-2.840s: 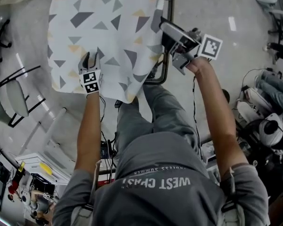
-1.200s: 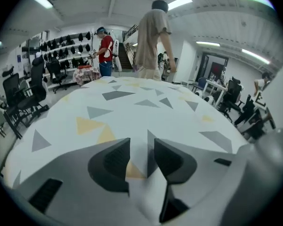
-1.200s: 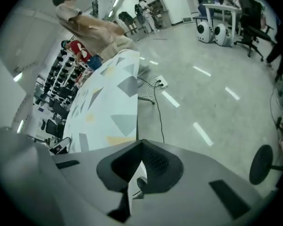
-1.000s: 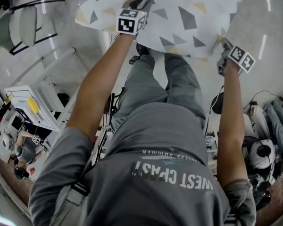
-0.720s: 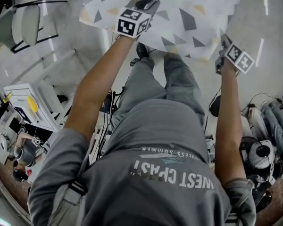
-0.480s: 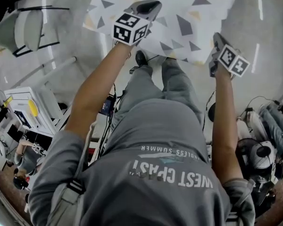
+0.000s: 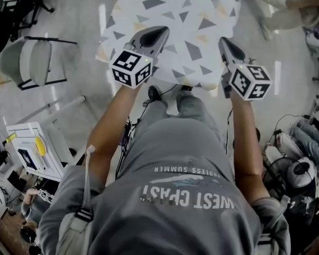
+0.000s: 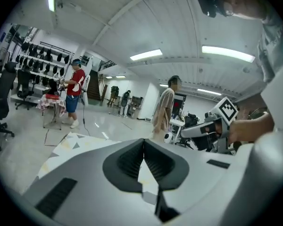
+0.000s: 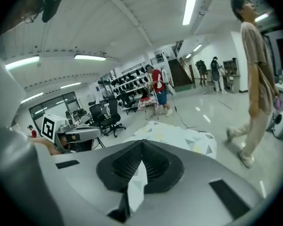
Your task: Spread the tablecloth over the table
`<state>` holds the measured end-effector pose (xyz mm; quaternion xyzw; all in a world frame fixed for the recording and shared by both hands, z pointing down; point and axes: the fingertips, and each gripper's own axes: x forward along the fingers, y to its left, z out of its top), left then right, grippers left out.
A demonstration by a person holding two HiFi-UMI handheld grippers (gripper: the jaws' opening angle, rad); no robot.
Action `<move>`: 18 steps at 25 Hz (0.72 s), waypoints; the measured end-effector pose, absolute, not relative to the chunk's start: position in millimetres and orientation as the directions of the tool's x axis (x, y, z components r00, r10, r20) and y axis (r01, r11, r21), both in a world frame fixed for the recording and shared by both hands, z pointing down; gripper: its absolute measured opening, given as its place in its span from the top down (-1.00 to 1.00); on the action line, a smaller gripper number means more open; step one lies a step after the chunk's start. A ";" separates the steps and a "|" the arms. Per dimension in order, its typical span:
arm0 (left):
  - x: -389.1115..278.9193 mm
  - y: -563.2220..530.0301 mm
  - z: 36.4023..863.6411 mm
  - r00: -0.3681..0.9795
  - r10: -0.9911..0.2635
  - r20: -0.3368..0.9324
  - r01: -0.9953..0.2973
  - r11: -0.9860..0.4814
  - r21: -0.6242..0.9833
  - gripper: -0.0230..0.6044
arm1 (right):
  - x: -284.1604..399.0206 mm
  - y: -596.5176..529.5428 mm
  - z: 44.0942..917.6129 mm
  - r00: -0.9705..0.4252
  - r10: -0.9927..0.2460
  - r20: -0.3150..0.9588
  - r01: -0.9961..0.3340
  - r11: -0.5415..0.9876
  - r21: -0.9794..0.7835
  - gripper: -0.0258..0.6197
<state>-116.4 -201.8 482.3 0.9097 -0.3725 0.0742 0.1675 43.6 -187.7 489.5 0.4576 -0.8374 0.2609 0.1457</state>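
My left gripper (image 7: 159, 33) clamped shut on the near edge of the tablecloth (image 7: 175, 12), patterned cloth pinched between its pads; my right gripper (image 7: 224, 42) closed on the same edge, a fold hanging below its jaws; the rest of the cloth stretching away ahead of both

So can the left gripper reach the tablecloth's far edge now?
Probably not: the left gripper is shut on the near edge of the tablecloth, whose far edge lies the whole cloth away.
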 end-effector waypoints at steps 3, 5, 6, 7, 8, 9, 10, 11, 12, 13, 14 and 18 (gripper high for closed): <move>-122.9 -187.0 448.4 0.712 -0.667 0.219 -0.702 -0.676 0.223 0.93 | 25.5 -180.0 441.0 -0.566 -0.708 0.421 -0.823 0.516 -0.239 0.89; -127.2 -178.1 426.1 0.716 -0.671 0.194 -0.699 -0.687 0.201 0.93 | 13.8 -172.5 411.1 -0.584 -0.713 0.387 -0.807 0.560 -0.188 0.89; -129.2 -174.1 414.8 0.719 -0.672 0.181 -0.696 -0.694 0.187 0.93 | 8.6 -168.4 396.8 -0.591 -0.716 0.372 -0.800 0.579 -0.156 0.89; -131.5 -170.2 403.5 0.721 -0.672 0.167 -0.693 -0.701 0.170 0.93 | 3.5 -164.0 382.7 -0.595 -0.720 0.359 -0.794 0.596 -0.121 0.89; -134.5 -166.2 392.3 0.723 -0.674 0.152 -0.691 -0.707 0.151 0.93 | -1.7 -159.4 368.8 -0.598 -0.724 0.344 -0.788 0.610 -0.086 0.89; -138.2 -161.7 381.4 0.724 -0.677 0.136 -0.690 -0.712 0.130 0.93 | -7.1 -154.5 355.4 -0.602 -0.728 0.328 -0.782 0.621 -0.056 0.89; -142.1 -156.8 370.8 0.724 -0.680 0.120 -0.690 -0.715 0.112 0.93 | -12.4 -149.2 343.0 -0.609 -0.730 0.310 -0.775 0.631 -0.036 0.90; -145.6 -151.4 360.7 0.723 -0.682 0.105 -0.690 -0.717 0.096 0.93 | -17.2 -143.8 331.8 -0.617 -0.730 0.293 -0.769 0.639 -0.024 0.90; -148.3 -145.5 351.0 0.724 -0.684 0.091 -0.690 -0.719 0.083 0.93 | -21.2 -138.3 321.9 -0.624 -0.730 0.278 -0.763 0.647 -0.016 0.90; -150.2 -139.2 342.0 0.726 -0.684 0.079 -0.688 -0.722 0.070 0.93 | -24.6 -132.8 313.0 -0.631 -0.729 0.265 -0.758 0.653 -0.007 0.90; -151.6 -132.8 334.1 0.728 -0.682 0.069 -0.686 -0.726 0.056 0.93 | -27.5 -127.3 305.0 -0.636 -0.729 0.253 -0.753 0.658 0.002 0.90; -157.2 -112.3 310.6 0.737 -0.675 0.042 -0.676 -0.737 0.001 0.93 | -37.4 -111.1 277.5 -0.650 -0.731 0.206 -0.741 0.670 0.039 0.90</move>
